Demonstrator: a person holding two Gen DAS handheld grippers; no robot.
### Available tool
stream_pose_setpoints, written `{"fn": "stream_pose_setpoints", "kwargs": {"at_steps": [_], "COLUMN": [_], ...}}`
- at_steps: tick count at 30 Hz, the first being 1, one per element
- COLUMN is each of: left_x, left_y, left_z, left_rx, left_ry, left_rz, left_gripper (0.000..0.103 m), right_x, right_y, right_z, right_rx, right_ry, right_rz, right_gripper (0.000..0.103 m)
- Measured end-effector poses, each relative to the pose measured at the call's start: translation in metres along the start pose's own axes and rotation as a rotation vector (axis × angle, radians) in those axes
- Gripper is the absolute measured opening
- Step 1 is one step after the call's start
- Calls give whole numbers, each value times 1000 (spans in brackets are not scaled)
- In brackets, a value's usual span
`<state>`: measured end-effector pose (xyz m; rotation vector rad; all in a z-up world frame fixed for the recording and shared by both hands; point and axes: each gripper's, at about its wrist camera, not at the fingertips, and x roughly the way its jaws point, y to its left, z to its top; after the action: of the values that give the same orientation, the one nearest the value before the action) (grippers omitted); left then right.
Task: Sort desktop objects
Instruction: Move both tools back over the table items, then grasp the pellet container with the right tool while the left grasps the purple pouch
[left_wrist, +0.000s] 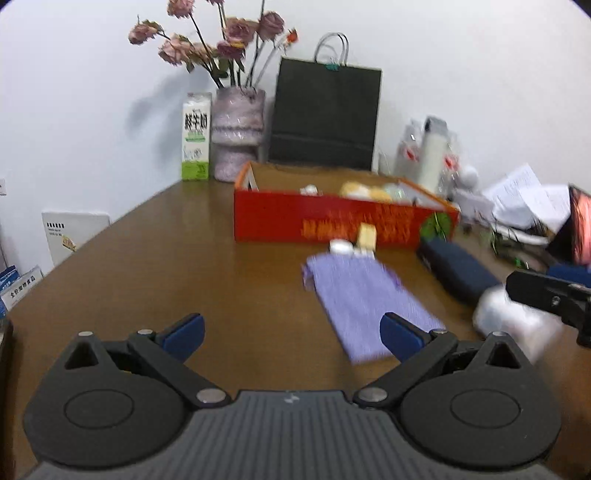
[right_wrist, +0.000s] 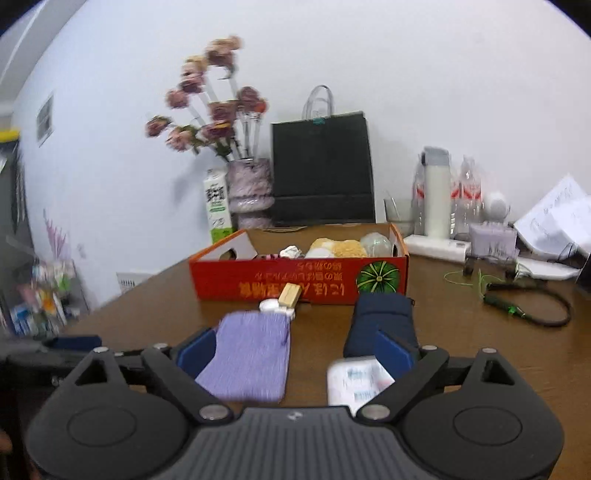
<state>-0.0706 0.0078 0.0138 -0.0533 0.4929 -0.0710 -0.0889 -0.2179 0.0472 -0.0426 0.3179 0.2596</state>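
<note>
**Hovering over a cluttered brown counter, both sets of fingers spread wide**

Hovering low above the brown wooden counter (left_wrist: 155, 266), the left gripper (left_wrist: 293, 334) has its blue-padded fingers (left_wrist: 184, 334) spread wide with nothing between them. The right gripper (right_wrist: 295, 350) is likewise spread wide and holds nothing; beneath it lie a purple cloth pouch (right_wrist: 251, 358) towards its left finger and a white packet (right_wrist: 354, 380) by its right finger. Whether either finger touches them cannot be told.

Just past the packet lies a dark navy case (right_wrist: 384, 317), its far end close to the red cardboard box (right_wrist: 295, 277). The box stands open in the middle of the counter, printed with yellow characters and a green pumpkin picture, and holds several pale and yellowish items, blurred. In front of its near wall sit a small tan block (right_wrist: 289, 294) and a white round object (right_wrist: 269, 305), just beyond the pouch's far end.

Against the white wall (left_wrist: 480, 74) at the back stand a green-and-white milk carton (left_wrist: 195, 142), a mottled purple vase (left_wrist: 239, 136) of faded pink roses, and a black paper bag (left_wrist: 325, 114) with white handles. To the right are a white flask (right_wrist: 437, 192), clear plastic bottles, a white power strip (right_wrist: 437, 245), loose papers (right_wrist: 554, 221) and a black cable (right_wrist: 535, 306) on the counter.
</note>
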Motion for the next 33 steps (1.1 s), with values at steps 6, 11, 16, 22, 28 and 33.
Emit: {"fn": "stream_pose_setpoints", "kwargs": {"at_steps": [6, 11, 16, 22, 28, 33], "left_x": [-9, -13, -15, -20, -5, 37], "left_y": [0, -5, -11, -8, -7, -20], "left_z": [-11, -11, -13, -10, 2, 24], "left_rx": [-41, -19, 10, -4, -4, -1], "left_ry": [31, 12, -3, -79, -74, 43], "left_rz": [-55, -48, -37, -16, -33, -82], "left_gripper": [103, 103, 103, 103, 103, 103], "right_x": [-13, -8, -6, -4, 25, 52], "right_y": [8, 12, 12, 2, -22, -33], "right_z": [-16, -21, -22, -16, -11, -16], "right_rx": [-52, -33, -26, -11, 41, 38], "right_ry": [37, 63, 69, 60, 171, 252], "right_rz": [18, 28, 30, -19, -105, -108], "right_gripper": [96, 96, 96, 96, 97, 94]}}
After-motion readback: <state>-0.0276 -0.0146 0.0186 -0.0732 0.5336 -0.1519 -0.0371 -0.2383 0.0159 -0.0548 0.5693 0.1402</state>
